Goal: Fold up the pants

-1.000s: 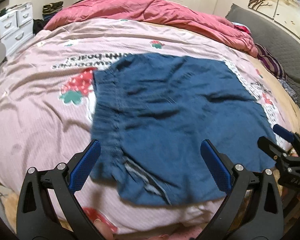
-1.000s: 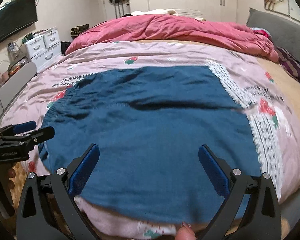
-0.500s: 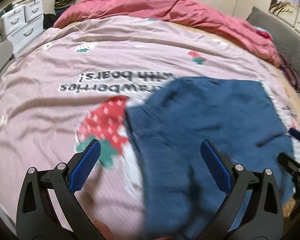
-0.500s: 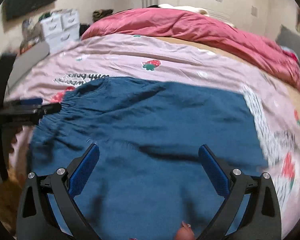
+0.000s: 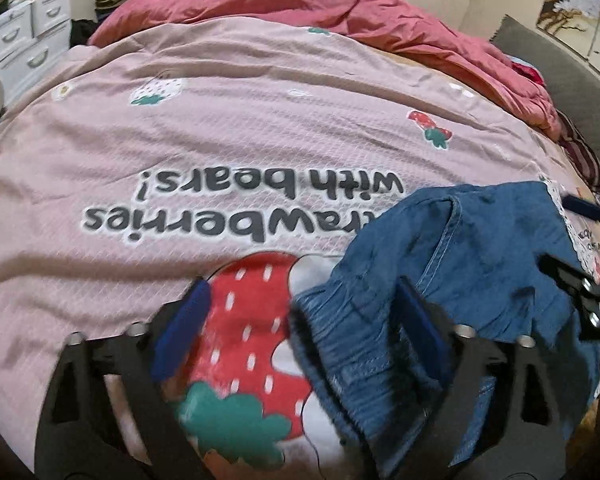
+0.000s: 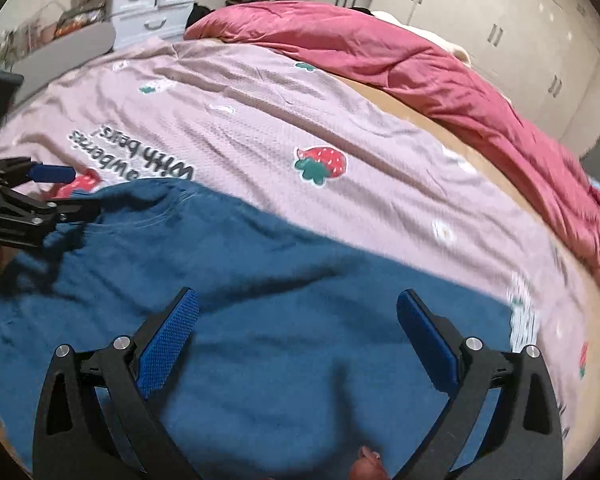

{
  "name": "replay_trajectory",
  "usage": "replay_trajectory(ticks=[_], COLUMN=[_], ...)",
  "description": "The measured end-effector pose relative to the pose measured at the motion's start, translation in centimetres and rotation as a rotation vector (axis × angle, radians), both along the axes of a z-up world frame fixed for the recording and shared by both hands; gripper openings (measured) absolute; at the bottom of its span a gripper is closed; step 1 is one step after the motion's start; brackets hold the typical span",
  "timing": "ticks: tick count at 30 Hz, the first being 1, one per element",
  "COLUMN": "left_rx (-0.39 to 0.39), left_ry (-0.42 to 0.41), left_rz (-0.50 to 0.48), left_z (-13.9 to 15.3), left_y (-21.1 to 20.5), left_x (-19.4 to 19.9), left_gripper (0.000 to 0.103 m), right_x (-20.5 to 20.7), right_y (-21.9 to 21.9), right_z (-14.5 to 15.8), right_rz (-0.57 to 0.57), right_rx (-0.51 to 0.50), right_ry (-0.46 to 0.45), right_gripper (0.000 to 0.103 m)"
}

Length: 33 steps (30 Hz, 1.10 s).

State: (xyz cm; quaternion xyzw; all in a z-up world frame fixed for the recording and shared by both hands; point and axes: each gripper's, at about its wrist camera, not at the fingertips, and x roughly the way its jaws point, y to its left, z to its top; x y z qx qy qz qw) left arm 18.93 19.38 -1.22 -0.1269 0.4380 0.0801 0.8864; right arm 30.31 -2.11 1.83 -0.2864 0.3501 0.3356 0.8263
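Through my left wrist camera, my left tool (image 5: 300,332) hangs low over the bed, its jaws closing but not yet pressing anything: the gathered waistband corner of the blue denim pants (image 5: 472,264) lies between the blue pads (image 5: 182,328), nearer the right one, and the left pad sits over a big printed strawberry (image 5: 252,344) on the pink bedspread (image 5: 260,128). The pants are bunched on the right side of this view, with a stitched seam running up towards the far right. Beyond them, upside-down lettering crosses the bedspread, and a crumpled red quilt (image 5: 340,12) lies along the far edge of the bed. My right tool (image 5: 584,292) shows at the right edge, beside the cloth. A white chest of drawers (image 5: 32,40) stands at the far left. Through my right wrist camera, my right tool (image 6: 298,332) is spread wide above the pants (image 6: 300,320), which cover the near half of the view as a broad blue sheet; its pads touch nothing that I can see. My left tool (image 6: 60,194) comes in at the left, at the far left corner of the cloth. The bedspread (image 6: 340,112) stretches away behind, with the red quilt (image 6: 380,52) at the far side and pale wardrobe doors (image 6: 500,20) beyond.
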Motion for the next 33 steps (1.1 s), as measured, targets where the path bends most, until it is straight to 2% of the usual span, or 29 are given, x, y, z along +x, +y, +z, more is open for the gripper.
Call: replay_trajectory(ticks=[1,2,3,4,5,10,15,18,21,23,25,26,28,33], left_rx=[-0.012,-0.020,-0.024,-0.029,-0.039,0.007,-0.015,-0.018,-0.012,-0.011,-0.010,-0.006,0.002,-0.004], left_ry=[0.000,-0.004,-0.012,-0.016,-0.022,-0.033,-0.079,-0.117,-0.131,-0.134,-0.136,-0.136,-0.136,-0.134], left_rz=[-0.015,-0.023,-0.034,-0.048,-0.060,-0.092,-0.109,-0.127,-0.137,-0.139,-0.140,-0.141,-0.137,-0.135], left_z=[-0.2,-0.3,-0.3,-0.3,-0.3,0.1,1.5,2.7,3.2,3.3,3.3,3.3,3.4,3.1], left_y=[0.0,-0.1,-0.2,-0.4,-0.6,-1.5,-1.2,-1.6,-2.0,-2.1,-2.1,-2.2,-2.1,-1.8], left_x=[0.2,0.4,0.6,0.7,0.8,0.8,-0.2,-0.7,-0.9,-1.0,-1.1,-1.1,-1.1,-1.3], left_gripper=[0.062,0.058,0.049,0.035,0.031,0.026,0.025,0.025,0.025,0.025,0.025,0.025,0.025,0.025], right_x=[0.6,0.9,1.4,1.8,2.2,3.4,3.7,3.9,3.9,3.8,3.5,3.1,2.4,2.0], right_y=[0.5,0.8,1.2,1.5,1.8,3.7,4.7,5.5,6.5,6.9,7.1,7.0,6.7,4.2], right_z=[-0.2,-0.2,-0.3,-0.3,-0.4,-1.7,-2.3,-2.7,-3.4,-3.7,-3.8,-3.8,-3.6,-1.5], right_rz=[0.007,0.014,0.026,0.037,0.050,0.108,0.164,0.195,0.231,0.268,0.300,0.320,0.319,0.243], right_rx=[-0.016,-0.025,-0.033,-0.036,-0.043,-0.166,-0.196,-0.214,-0.246,-0.245,-0.240,-0.231,-0.232,-0.106], right_ry=[-0.006,-0.006,-0.001,0.004,0.011,-0.043,-0.056,-0.043,-0.039,-0.022,0.012,0.030,0.010,0.025], right_gripper=[0.099,0.099,0.099,0.099,0.099,0.098,0.096,0.073,0.070,0.053,0.026,0.020,0.009,0.006])
